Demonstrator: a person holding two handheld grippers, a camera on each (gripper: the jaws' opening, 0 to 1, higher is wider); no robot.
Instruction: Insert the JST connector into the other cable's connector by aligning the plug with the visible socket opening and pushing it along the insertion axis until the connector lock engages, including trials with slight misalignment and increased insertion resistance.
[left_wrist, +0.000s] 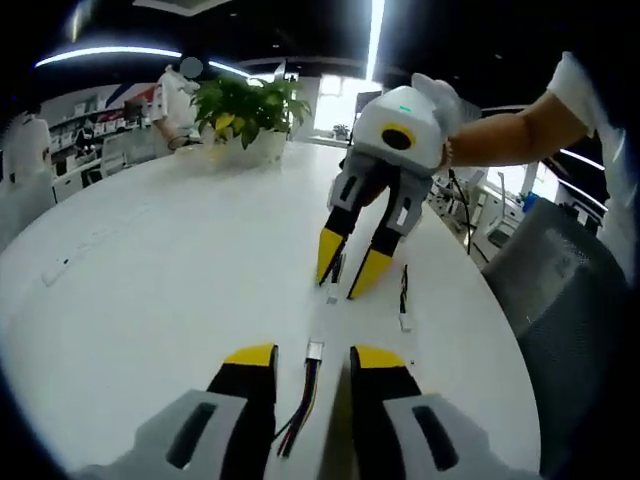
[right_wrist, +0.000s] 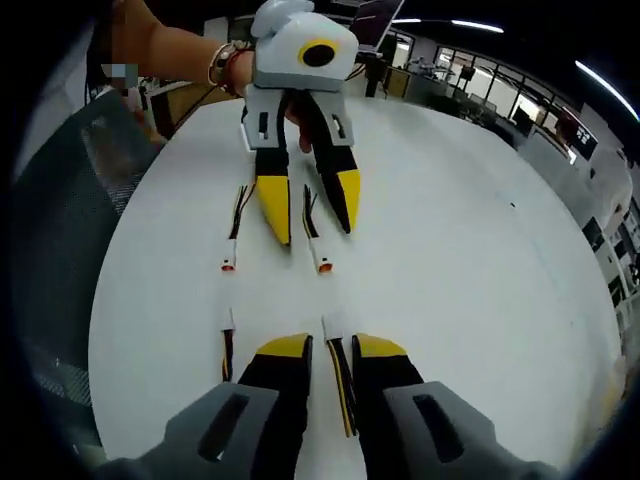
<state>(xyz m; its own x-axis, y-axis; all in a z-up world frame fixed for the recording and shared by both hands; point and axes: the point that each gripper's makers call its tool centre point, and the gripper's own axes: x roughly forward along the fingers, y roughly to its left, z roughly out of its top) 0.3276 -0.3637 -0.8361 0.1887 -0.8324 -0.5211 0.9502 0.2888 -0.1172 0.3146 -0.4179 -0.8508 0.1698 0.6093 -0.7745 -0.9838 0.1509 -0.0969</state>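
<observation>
Desk (left_wrist: 150, 280) space is stretching white and round under both of our tools, with a potted plant (left_wrist: 245, 110) sitting at its far edge in the left gripper view. We are holding the left gripper (left_wrist: 312, 362) low over the desk, its jaws spread, with a cable (left_wrist: 306, 395) and its white connector (left_wrist: 314, 350) lying between them. Facing it, our right gripper (left_wrist: 347, 268) is pointing down with its jaws also spread, tips near another cable (left_wrist: 403, 295) lying just beside it. In the right gripper view we are seeing four cables: two orange-tipped ones (right_wrist: 317, 240) by the left gripper, two white-tipped ones (right_wrist: 338, 375) near our right jaws, one lying between them.
</observation>
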